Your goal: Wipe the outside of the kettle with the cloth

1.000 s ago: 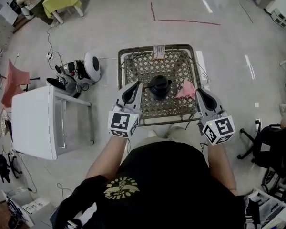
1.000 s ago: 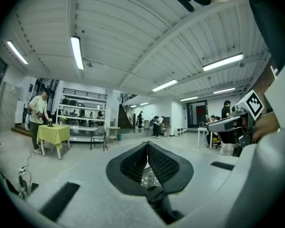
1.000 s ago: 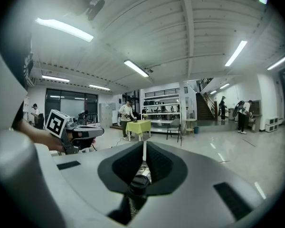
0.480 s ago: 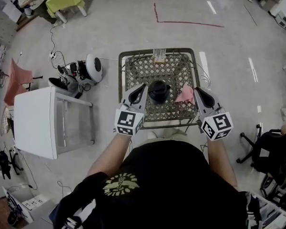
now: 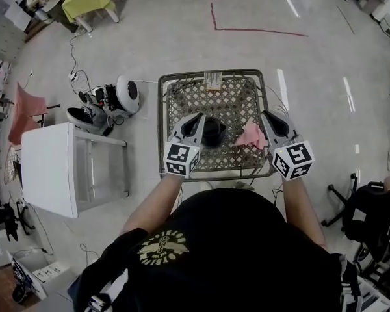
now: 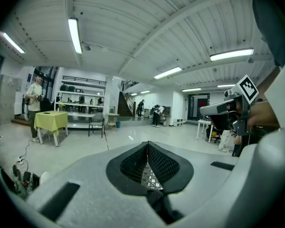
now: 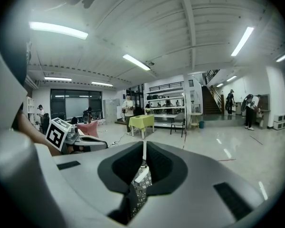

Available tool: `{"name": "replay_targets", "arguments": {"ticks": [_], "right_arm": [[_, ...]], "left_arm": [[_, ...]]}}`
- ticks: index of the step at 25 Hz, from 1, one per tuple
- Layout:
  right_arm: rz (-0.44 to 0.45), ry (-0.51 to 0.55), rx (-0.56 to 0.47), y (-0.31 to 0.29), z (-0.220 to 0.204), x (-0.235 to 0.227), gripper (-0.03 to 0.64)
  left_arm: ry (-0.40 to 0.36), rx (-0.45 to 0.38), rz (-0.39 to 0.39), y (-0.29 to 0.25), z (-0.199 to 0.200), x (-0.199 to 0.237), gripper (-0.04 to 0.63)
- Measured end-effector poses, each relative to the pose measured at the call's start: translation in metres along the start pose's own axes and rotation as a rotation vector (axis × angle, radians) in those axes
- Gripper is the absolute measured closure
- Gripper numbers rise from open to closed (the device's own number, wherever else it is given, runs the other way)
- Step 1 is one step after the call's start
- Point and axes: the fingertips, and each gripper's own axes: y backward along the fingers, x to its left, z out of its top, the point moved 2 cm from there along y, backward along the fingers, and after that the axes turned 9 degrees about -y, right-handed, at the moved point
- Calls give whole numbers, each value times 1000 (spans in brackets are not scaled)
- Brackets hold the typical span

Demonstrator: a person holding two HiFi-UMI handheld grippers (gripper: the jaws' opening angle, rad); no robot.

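The left claw (image 5: 197, 117) and right claw (image 5: 268, 114), both clenched empty, should be opened before the cloth (image 5: 250, 136) beside the kettle (image 5: 212, 130) is pinched.

Well left of the left tool (image 5: 199, 118) stands a white table (image 5: 49, 168); nearer the tool, a round white appliance (image 5: 125, 93) sits on the floor (image 5: 149, 38). A red floor line (image 5: 260, 30) lies far ahead.
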Motion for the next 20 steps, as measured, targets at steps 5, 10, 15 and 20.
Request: {"name": "replay_targets", "arguments": {"ticks": [5, 10, 15, 20], "right_arm": [[-44, -22, 52, -19, -35, -46, 603], [-47, -48, 231, -48, -106, -76, 603], [-44, -97, 429, -68, -182, -97, 583], [-47, -133, 607, -82, -246, -120, 411]], "left_arm": [[70, 81, -16, -33, -42, 2, 588], [52, 150, -59, -62, -74, -5, 588], [50, 228, -74, -73, -96, -15, 588], [34, 263, -97, -84, -109, -20, 588]]}}
